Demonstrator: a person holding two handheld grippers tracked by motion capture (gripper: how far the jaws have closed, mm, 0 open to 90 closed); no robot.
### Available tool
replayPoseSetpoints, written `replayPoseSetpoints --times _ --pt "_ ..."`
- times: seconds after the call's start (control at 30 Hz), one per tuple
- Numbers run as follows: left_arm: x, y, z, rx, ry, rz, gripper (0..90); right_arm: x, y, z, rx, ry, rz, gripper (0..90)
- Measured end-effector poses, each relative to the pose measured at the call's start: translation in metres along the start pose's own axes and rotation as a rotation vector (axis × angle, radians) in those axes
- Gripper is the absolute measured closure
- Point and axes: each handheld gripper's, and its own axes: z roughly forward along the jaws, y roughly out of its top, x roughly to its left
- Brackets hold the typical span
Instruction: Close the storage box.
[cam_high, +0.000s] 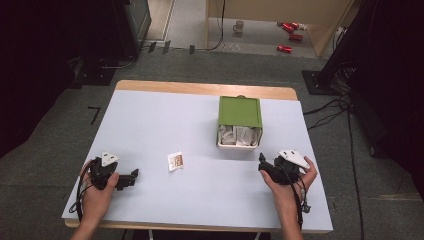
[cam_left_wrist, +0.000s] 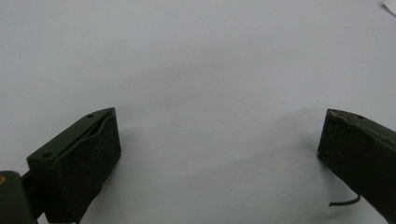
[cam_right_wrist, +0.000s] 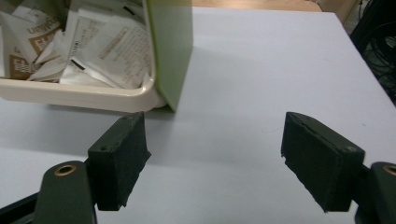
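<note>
A small sachet (cam_high: 175, 161) lies flat on the pale table (cam_high: 160, 125), left of centre. Behind it to the right stands a box with a green lid (cam_high: 240, 112) and a cream tray (cam_high: 237, 146) holding several white sachets (cam_high: 237, 135). My left gripper (cam_high: 134, 176) rests near the front left, pointing right towards the loose sachet; its jaws are open over bare table (cam_left_wrist: 219, 135). My right gripper (cam_high: 261, 162) sits just in front of the box's right corner, open and holding nothing (cam_right_wrist: 215, 140). In the right gripper view, the green wall (cam_right_wrist: 170, 51) and the tray rim (cam_right_wrist: 79, 95) are close ahead on the left.
The table's wooden far edge (cam_high: 205, 89) runs behind the box. On the floor beyond are a mug (cam_high: 239, 26) and red cans (cam_high: 290, 27). Cables (cam_high: 330, 112) trail past the table's right side, and dark equipment stands at both sides.
</note>
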Motion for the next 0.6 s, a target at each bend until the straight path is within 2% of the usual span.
replayPoseSetpoints --times 0.33,0.6 --pt "0.0 0.0 0.0 0.0 0.0 0.001 0.0 -0.024 -0.007 -0.012 0.011 -0.028 0.029 23.1" --pt "0.0 0.0 0.0 0.0 0.001 0.001 0.0 -0.037 -0.019 -0.015 0.027 -0.037 0.046 23.0"
